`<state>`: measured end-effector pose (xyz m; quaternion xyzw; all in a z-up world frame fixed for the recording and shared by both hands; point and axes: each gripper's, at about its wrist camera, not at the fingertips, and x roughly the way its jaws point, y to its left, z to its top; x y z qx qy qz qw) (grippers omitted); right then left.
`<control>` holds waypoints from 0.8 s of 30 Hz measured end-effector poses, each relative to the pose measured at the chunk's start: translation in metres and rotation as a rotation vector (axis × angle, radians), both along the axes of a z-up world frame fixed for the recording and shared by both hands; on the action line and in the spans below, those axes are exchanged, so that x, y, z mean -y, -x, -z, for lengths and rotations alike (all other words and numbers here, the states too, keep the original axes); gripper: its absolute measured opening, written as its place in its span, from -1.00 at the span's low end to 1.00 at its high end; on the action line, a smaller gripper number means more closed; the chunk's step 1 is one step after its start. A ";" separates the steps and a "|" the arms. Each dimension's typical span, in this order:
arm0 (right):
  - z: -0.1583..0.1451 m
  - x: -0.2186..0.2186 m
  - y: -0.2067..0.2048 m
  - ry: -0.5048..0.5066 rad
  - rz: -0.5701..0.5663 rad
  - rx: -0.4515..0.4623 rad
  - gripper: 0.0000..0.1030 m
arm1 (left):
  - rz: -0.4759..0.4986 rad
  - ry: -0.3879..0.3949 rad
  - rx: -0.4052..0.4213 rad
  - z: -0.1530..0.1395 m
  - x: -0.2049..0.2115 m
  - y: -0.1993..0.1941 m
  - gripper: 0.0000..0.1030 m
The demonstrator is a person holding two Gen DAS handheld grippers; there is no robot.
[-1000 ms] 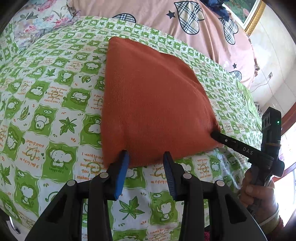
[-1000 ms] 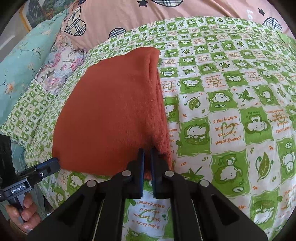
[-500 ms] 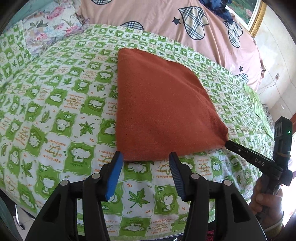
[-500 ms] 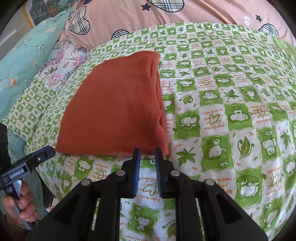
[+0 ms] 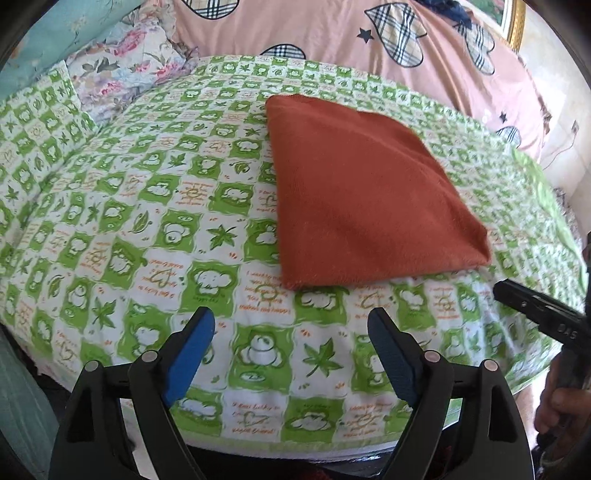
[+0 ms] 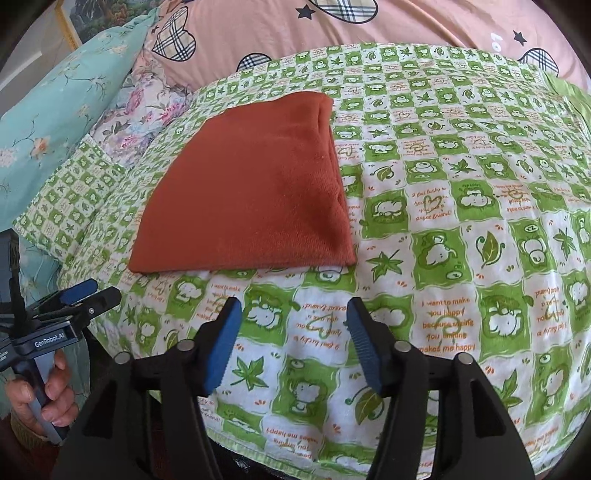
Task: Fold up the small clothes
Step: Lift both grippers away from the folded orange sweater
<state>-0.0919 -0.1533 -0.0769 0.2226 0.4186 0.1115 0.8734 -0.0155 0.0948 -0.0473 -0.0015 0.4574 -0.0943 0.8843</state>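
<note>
A bed fills both views, covered with a cotton sheet [image 5: 155, 236] printed in a green-and-white check of cartoon animals, maple leaves and orange lettering; it lies fairly smooth and drops away at the near edge. Behind it rises a pink quilt [image 5: 332, 40] dotted with plaid hearts and small dark stars, and at the head lie a floral pillow [image 5: 129, 70], a pale teal pillow [image 6: 55, 110] with a blossom print, and a pillow [image 6: 74, 206] in the same green check. A gilt picture frame [image 5: 513, 22] shows in the upper corner against a pale wall. The folded rust-orange garment [image 5: 362, 195], a soft, slightly fuzzy knit, lies flat on the sheet as a neat four-sided packet, its layered thicker edge running along the right side in the right wrist view [image 6: 332, 177]. The left gripper [image 5: 291, 325] hovers just short of the garment's near edge, its black arms and blue ribbed pads spread wide and opening, with nothing between them but printed sheet. The right gripper [image 6: 293, 317] also sits back from the near edge, its jaws parted moderately and opening, likewise gripping nothing. A hand [image 6: 40, 391] wraps the grey handle of the left gripper at the edge of the right wrist view.
</note>
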 end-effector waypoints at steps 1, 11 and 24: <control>-0.001 -0.001 0.001 0.002 -0.003 0.002 0.25 | -0.004 -0.022 -0.002 0.001 0.001 0.001 0.71; -0.003 -0.011 -0.002 0.028 -0.042 0.007 0.58 | -0.044 -0.076 0.006 -0.001 -0.003 0.005 0.90; -0.012 -0.007 -0.007 0.043 -0.049 0.026 0.63 | -0.049 -0.113 0.044 -0.013 0.002 -0.003 0.98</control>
